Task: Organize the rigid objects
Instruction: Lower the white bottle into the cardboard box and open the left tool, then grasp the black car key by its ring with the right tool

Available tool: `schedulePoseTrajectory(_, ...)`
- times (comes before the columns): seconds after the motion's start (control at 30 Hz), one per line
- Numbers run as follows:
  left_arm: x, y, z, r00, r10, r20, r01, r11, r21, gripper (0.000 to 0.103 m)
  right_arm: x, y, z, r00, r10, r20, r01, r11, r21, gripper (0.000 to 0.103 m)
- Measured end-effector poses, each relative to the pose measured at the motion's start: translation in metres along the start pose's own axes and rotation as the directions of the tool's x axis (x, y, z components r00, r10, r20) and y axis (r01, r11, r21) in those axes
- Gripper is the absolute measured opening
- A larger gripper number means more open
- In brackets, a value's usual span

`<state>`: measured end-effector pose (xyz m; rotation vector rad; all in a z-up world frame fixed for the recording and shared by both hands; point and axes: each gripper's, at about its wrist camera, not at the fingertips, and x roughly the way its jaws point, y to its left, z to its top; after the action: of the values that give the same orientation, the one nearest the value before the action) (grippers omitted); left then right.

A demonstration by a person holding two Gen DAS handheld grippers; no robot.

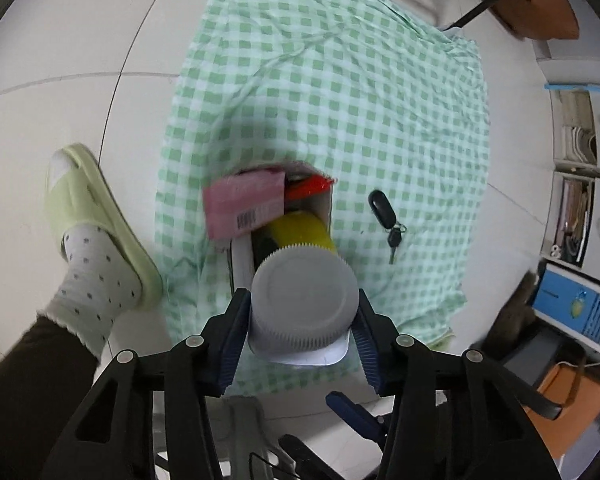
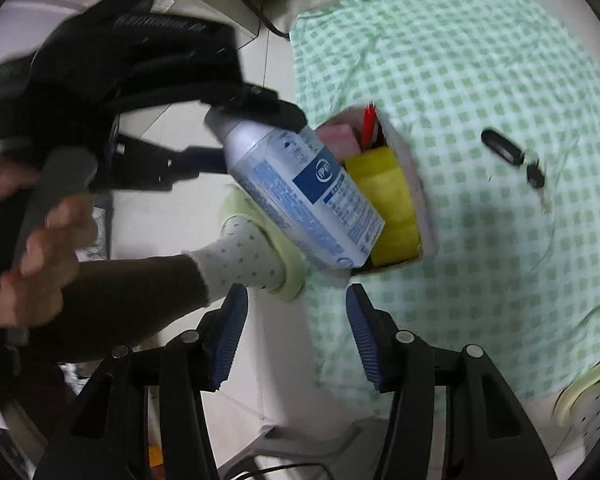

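My left gripper (image 1: pixel 302 328) is shut on a white bottle with a grey ribbed cap (image 1: pixel 305 306). It holds the bottle (image 2: pixel 300 188) tilted over a small cardboard box (image 2: pixel 412 208) on the green checked cloth (image 1: pixel 360 100). The box (image 1: pixel 324 204) holds a yellow roll (image 1: pixel 300 228), a pink packet (image 1: pixel 244 204) and a red item (image 1: pixel 310 186). A black car key (image 1: pixel 384 210) lies on the cloth right of the box, also in the right wrist view (image 2: pixel 508 150). My right gripper (image 2: pixel 296 332) is open and empty, low and near the box's front corner.
A foot in a dotted sock and green slipper (image 1: pixel 96 224) stands on the white tiled floor left of the cloth. Shelves with drawers (image 1: pixel 580 184) and a blue box (image 1: pixel 580 312) stand at the right. A second slipper (image 2: pixel 584 392) is at the cloth's near right.
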<state>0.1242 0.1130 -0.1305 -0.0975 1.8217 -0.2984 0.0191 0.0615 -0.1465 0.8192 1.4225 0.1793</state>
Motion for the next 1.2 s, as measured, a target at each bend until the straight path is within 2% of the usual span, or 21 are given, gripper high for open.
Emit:
schedulePoseTrajectory(0.07,0.006,-0.004,0.002,1.000,0.028,0.001,-0.028,0.999,0.041,0.048,0.009,0.000,0.004,0.998,-0.064,-0.011,0.064,0.997,-0.042,0.054)
schedulePoseTrajectory(0.1,0.014,-0.006,0.005,0.999,0.034,0.031,-0.037,0.995,0.088,0.048,0.014,-0.001,0.006,0.996,-0.086,-0.033,0.084,0.995,-0.052,0.054)
schedulePoseTrajectory(0.23,0.039,-0.007,0.012,0.996,0.076,0.043,-0.080,0.990,0.116,0.048,0.017,-0.012,0.008,0.990,-0.115,-0.078,0.115,0.993,-0.005,0.055)
schedulePoseTrajectory(0.3,0.051,-0.004,0.016,0.994,0.106,0.030,-0.108,0.988,0.109,0.050,0.012,-0.019,0.007,0.989,-0.118,-0.086,0.120,0.993,0.017,0.063)
schedulePoseTrajectory(0.4,0.061,-0.002,0.023,0.990,0.144,0.011,-0.144,0.986,0.078,0.051,0.009,-0.028,0.007,0.979,-0.179,-0.096,0.181,0.984,0.008,0.077)
schedulePoseTrajectory(0.47,0.063,-0.001,0.028,0.990,0.138,-0.002,-0.138,0.989,0.049,0.055,0.010,-0.035,0.008,0.966,-0.232,-0.111,0.233,0.972,0.002,0.085)
schedulePoseTrajectory(0.53,0.056,0.000,0.031,0.996,0.088,0.007,-0.088,0.996,0.022,0.080,0.011,-0.045,0.011,0.952,-0.279,-0.124,0.281,0.960,-0.002,0.086)
schedulePoseTrajectory(0.57,0.051,0.000,0.031,0.998,0.058,0.022,-0.059,0.998,0.007,0.085,0.012,-0.050,0.012,0.945,-0.299,-0.131,0.301,0.954,-0.006,0.086)
schedulePoseTrajectory(0.63,0.041,0.002,0.032,0.999,0.038,0.036,-0.038,0.999,-0.007,0.087,0.012,-0.061,0.013,0.928,-0.347,-0.139,0.348,0.937,-0.015,0.087)
schedulePoseTrajectory(0.73,0.028,0.003,0.028,1.000,0.010,0.011,-0.010,1.000,-0.015,0.087,0.012,-0.083,0.015,0.906,-0.399,-0.144,0.403,0.915,-0.001,0.087)
schedulePoseTrajectory(0.8,0.013,0.001,0.025,1.000,0.025,0.008,-0.025,1.000,0.007,0.087,0.012,-0.105,0.018,0.894,-0.422,-0.150,0.429,0.903,0.019,0.087)
schedulePoseTrajectory(0.87,-0.005,-0.008,0.016,0.998,0.063,0.019,-0.064,0.996,0.066,0.087,0.014,-0.127,0.021,0.872,-0.460,-0.165,0.472,0.881,0.038,0.087)
schedulePoseTrajectory(0.93,-0.026,-0.024,-0.001,0.995,0.098,0.033,-0.103,0.980,0.173,0.087,0.017,-0.158,0.023,0.831,-0.512,-0.217,0.536,0.841,0.071,0.088)
schedulePoseTrajectory(1.0,-0.048,-0.042,-0.019,0.994,0.090,0.065,-0.104,0.960,0.261,0.087,0.021,-0.184,0.024,0.819,-0.508,-0.266,0.548,0.830,0.102,0.088)
schedulePoseTrajectory(1.1,-0.077,-0.065,-0.055,0.989,0.055,0.139,-0.109,0.900,0.423,0.089,0.026,-0.208,0.028,0.810,-0.506,-0.296,0.556,0.824,0.112,0.088)
schedulePoseTrajectory(1.17,-0.088,-0.070,-0.072,0.976,0.050,0.214,-0.151,0.858,0.491,0.093,0.031,-0.220,0.034,0.787,-0.537,-0.305,0.585,0.806,0.090,0.088)
schedulePoseTrajectory(1.2,-0.091,-0.069,-0.076,0.964,0.058,0.260,-0.184,0.850,0.494,0.093,0.033,-0.223,0.037,0.780,-0.546,-0.307,0.593,0.801,0.080,0.088)
